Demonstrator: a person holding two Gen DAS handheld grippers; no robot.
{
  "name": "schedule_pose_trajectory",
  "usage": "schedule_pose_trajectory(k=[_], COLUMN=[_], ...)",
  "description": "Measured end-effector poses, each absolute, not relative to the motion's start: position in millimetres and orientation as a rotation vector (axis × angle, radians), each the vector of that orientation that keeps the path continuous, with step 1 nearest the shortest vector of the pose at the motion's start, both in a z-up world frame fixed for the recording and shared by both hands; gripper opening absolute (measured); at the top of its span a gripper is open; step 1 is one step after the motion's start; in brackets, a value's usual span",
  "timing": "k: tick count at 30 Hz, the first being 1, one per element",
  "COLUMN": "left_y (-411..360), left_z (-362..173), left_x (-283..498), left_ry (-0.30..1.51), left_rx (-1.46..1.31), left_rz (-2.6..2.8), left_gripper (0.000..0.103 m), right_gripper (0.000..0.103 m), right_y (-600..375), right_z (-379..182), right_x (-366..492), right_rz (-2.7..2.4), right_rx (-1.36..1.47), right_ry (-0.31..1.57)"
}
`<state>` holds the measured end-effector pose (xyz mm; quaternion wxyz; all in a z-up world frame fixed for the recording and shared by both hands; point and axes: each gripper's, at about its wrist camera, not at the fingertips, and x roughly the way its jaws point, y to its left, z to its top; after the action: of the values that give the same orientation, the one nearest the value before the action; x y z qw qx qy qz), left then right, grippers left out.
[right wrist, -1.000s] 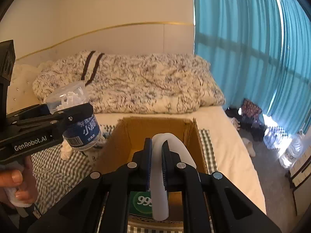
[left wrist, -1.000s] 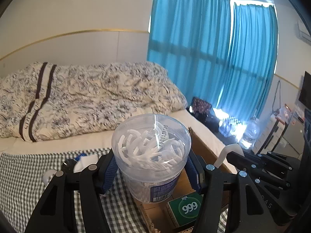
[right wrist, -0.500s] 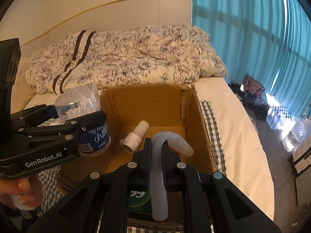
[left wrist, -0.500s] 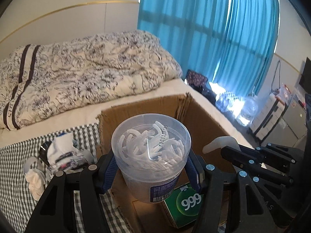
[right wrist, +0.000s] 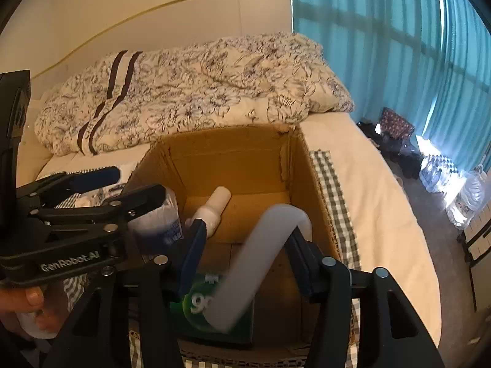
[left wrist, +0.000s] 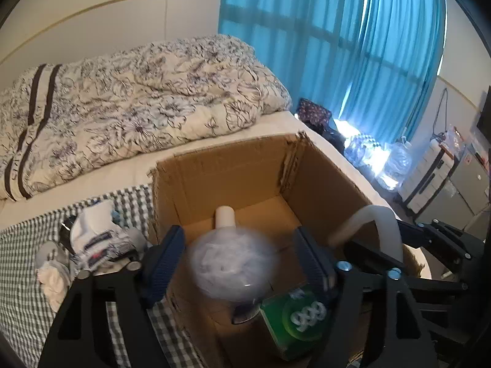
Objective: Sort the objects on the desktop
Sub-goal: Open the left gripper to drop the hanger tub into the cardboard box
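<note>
My left gripper point(left wrist: 237, 263) stands open over the cardboard box point(left wrist: 227, 153). The clear jar of white floss picks point(left wrist: 233, 266) is blurred between its spread blue pads, touching neither. My right gripper point(right wrist: 247, 256) is open too, and the curved white tube point(right wrist: 245, 263) lies loose and blurred between its fingers, above the box point(right wrist: 227, 132). A green "999" packet point(right wrist: 196, 300) and a white pipe fitting point(right wrist: 214, 205) lie on the box floor. In the right wrist view the left gripper point(right wrist: 138, 181) shows at the left, with the jar point(right wrist: 162, 220) below it.
The box sits on a checked cloth point(left wrist: 24, 276) on a bed. A heap of white items point(left wrist: 95, 239) lies on the cloth left of the box. A floral duvet point(left wrist: 138, 92) lies behind, blue curtains point(left wrist: 337, 46) hang to the right. A hand point(right wrist: 30, 300) holds the left gripper.
Both grippers have opened. The jar has left the left gripper's pads and the tube has come loose from the right gripper; both are blurred over the box.
</note>
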<state>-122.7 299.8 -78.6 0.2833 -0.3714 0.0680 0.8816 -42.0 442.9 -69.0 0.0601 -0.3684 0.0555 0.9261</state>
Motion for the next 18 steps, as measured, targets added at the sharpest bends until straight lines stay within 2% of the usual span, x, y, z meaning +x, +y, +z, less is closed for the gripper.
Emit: schedule_pose_trajectory(k=[18], left_y=[241.0], left_z=[-5.7], left_x=[-89.9], left_ry=[0.115], left_rx=[-0.812], left_rz=[2.467], left_gripper=[0.079], right_gripper=[0.055], right_y=[404.5], right_z=[-10.1], right_x=[-14.4], right_rz=[2.872], right_rx=[-0.91], right_ry=[0.121])
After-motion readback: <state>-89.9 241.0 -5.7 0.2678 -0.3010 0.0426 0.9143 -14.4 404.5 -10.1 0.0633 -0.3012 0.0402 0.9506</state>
